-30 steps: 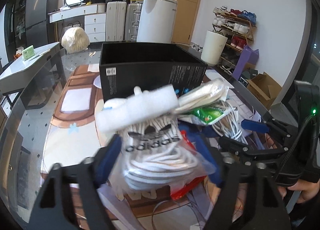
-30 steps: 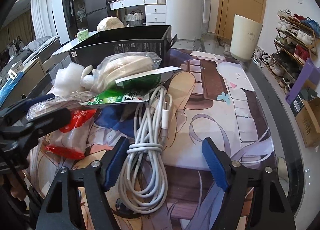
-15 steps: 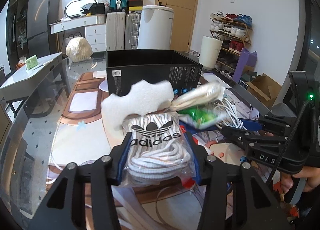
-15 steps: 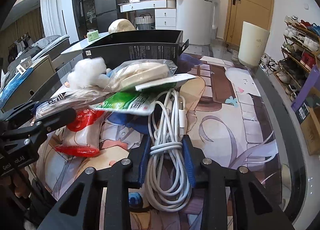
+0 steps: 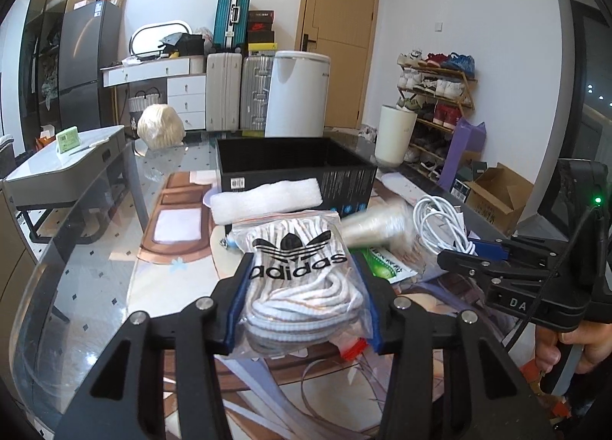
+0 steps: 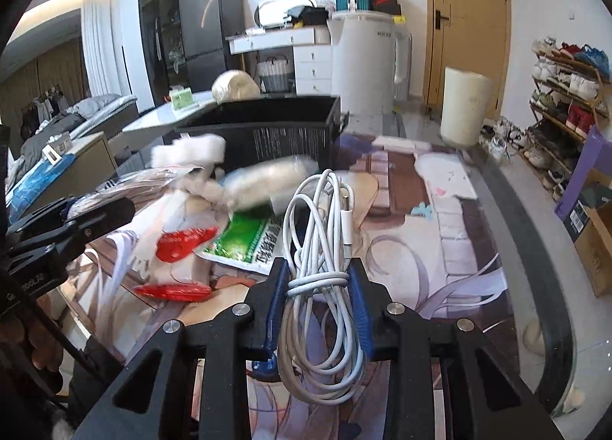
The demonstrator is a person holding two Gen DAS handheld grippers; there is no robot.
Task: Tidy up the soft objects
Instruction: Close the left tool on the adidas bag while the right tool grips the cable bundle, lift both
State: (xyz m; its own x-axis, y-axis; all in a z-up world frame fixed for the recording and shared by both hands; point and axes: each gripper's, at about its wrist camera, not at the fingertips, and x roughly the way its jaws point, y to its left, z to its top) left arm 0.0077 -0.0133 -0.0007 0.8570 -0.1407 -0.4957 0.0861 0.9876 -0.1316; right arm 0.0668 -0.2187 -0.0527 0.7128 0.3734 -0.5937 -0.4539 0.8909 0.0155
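My left gripper (image 5: 302, 298) is shut on a clear adidas bag of white laces (image 5: 302, 279) and holds it above the table. A white foam strip (image 5: 266, 200) lies just beyond it. My right gripper (image 6: 317, 287) is shut on a coiled white cable (image 6: 319, 249) and holds it off the table. An open black box (image 5: 294, 168) stands behind the pile; it also shows in the right wrist view (image 6: 264, 130). A clear bag of cream stuff (image 6: 267, 180), a green packet (image 6: 244, 239) and a red-printed bag (image 6: 179, 249) lie between the grippers.
The glass table carries a printed mat (image 6: 440, 233). A white bin (image 6: 464, 111), a shoe rack (image 6: 570, 96) and a cardboard box (image 5: 493, 191) stand to the right. A grey side table (image 5: 65, 168) stands to the left.
Both grippers closed, the left on the adidas bag and the right on the cable, and both lifted their loads. The foam strip and the cream bag shifted.
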